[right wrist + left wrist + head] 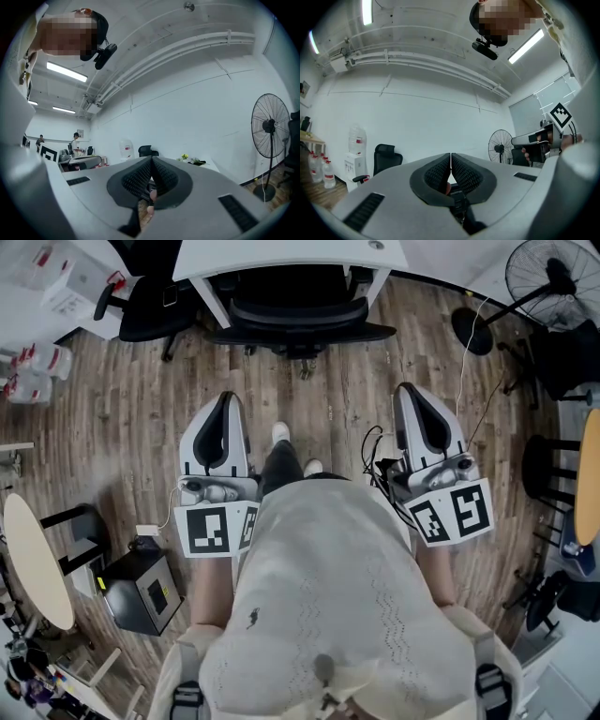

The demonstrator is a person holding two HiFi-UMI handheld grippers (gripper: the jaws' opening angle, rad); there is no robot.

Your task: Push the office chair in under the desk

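Sitting under white desk (281, 253), black office chair (298, 319)

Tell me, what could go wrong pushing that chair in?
The chair sits between the white legs of the desk; pushed off-centre, it might catch one. The left gripper and right gripper are shut and apart from it; their tips could slip off its back. The cable by the right gripper might snag.

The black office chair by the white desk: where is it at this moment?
The black office chair stands at top centre of the head view, partly under the white desk, straight ahead of the person's white shoes.
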